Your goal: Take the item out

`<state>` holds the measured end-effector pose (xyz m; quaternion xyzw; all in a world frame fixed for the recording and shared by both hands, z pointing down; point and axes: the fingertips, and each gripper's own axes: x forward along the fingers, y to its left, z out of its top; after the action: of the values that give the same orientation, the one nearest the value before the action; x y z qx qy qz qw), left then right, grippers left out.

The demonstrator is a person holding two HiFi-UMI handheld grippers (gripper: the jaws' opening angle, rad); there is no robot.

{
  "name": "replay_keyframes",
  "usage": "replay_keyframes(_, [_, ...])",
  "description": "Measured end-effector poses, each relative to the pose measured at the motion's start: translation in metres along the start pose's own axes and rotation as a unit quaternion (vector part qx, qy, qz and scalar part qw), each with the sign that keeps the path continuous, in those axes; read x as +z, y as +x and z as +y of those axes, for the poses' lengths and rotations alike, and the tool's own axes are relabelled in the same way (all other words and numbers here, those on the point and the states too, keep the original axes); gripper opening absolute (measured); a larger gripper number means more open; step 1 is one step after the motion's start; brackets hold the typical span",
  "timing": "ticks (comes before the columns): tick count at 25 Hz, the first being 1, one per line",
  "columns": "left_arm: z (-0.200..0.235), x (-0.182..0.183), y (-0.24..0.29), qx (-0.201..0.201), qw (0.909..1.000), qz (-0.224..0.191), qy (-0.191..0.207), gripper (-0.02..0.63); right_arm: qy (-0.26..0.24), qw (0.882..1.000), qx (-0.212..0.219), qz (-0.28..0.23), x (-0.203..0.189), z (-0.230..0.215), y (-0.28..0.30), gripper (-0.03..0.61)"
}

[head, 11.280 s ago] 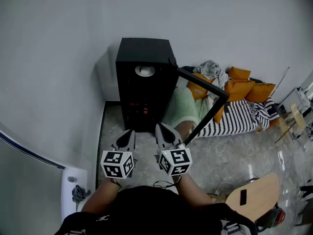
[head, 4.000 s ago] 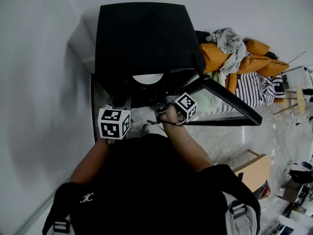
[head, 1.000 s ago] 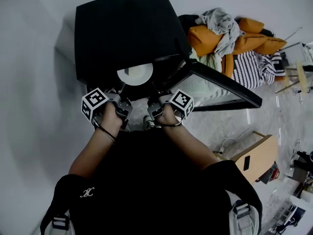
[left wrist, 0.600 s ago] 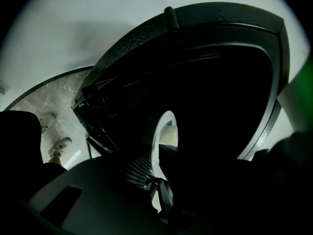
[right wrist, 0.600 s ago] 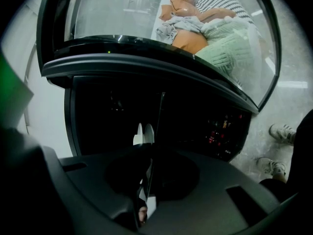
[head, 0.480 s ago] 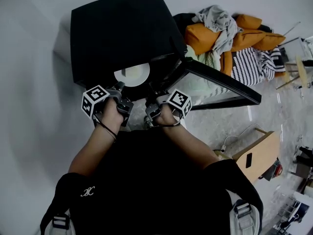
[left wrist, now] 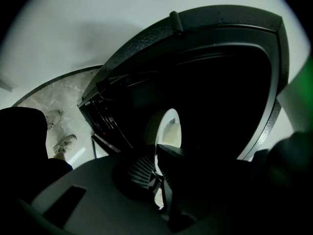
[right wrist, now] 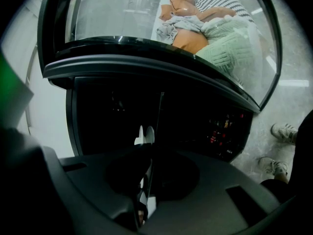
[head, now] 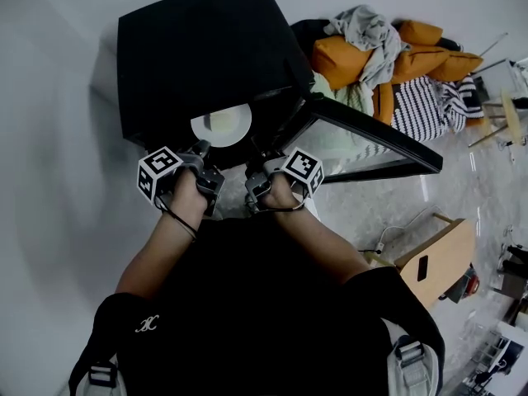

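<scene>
— White plate (left wrist: 168, 126) out yet?
— No. It sits inside the black cabinet (head: 198, 48), whose glass door (head: 363, 151) is open. The left gripper (left wrist: 157, 155) angles down; its jaws have just been closing, and the near rim runs between them, seemingly pinched.
— The other?
— The right gripper (right wrist: 146, 153) is beside it, nearer level, jaws almost together on a thin dark edge (right wrist: 159, 116). Lifting out remains.

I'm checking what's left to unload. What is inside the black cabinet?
A white plate shows near the top of the black cabinet, with small red lights lower down. The rest of the interior is too dark to make out.
</scene>
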<state>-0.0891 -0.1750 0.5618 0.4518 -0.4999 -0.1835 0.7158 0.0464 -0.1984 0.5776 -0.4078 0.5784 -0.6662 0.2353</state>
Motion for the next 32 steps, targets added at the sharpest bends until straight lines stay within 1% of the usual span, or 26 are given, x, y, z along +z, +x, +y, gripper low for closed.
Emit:
replay_keyframes(6, [0.013, -0.008, -0.018, 0.002, 1.0000, 0.005, -0.005, 0.026, 0.001, 1.000, 0.002, -0.004, 0.000, -0.001, -0.002, 0.046])
replay_keyframes(11, [0.019, -0.009, -0.031, -0.007, 0.9999, 0.007, -0.011, 0.026, 0.007, 1.000, 0.003, -0.012, 0.002, 0.001, 0.000, 0.046])
replay_keyframes(15, [0.019, -0.008, -0.038, -0.023, 0.9996, -0.004, -0.014, 0.028, 0.010, 1.000, 0.004, -0.014, 0.004, 0.001, 0.000, 0.044])
replay_keyframes(17, [0.017, -0.006, -0.041, -0.035, 0.9994, -0.008, -0.003, 0.029, 0.010, 1.000, 0.004, -0.014, 0.006, 0.001, 0.001, 0.044])
replay_keyframes(20, [0.006, -0.010, -0.048, -0.064, 0.9974, 0.002, 0.031, 0.034, 0.008, 1.000, 0.003, -0.018, 0.007, 0.003, 0.004, 0.044])
replay_keyframes(22, [-0.001, -0.015, -0.048, -0.084, 0.9950, 0.013, 0.052, 0.088, 0.005, 1.000, 0.002, -0.020, 0.008, 0.004, 0.007, 0.044])
replay_keyframes(23, [-0.002, -0.019, -0.046, -0.091, 0.9940, 0.019, 0.058, 0.097, 0.006, 1.000, 0.002, -0.020, 0.009, 0.004, 0.008, 0.044])
replay_keyframes(25, [-0.002, -0.027, -0.039, -0.101, 0.9925, 0.034, 0.060, 0.125, 0.006, 1.000, 0.001, -0.019, 0.010, 0.003, 0.010, 0.044])
replay_keyframes(28, [-0.007, -0.033, -0.030, -0.110, 0.9912, 0.048, 0.055, 0.126, 0.004, 1.000, 0.000, -0.019, 0.011, 0.003, 0.012, 0.044])
replay_keyframes(32, [-0.011, -0.031, -0.025, -0.107, 0.9914, 0.048, 0.058, 0.124, 0.005, 1.000, -0.002, -0.016, 0.009, 0.007, 0.013, 0.044])
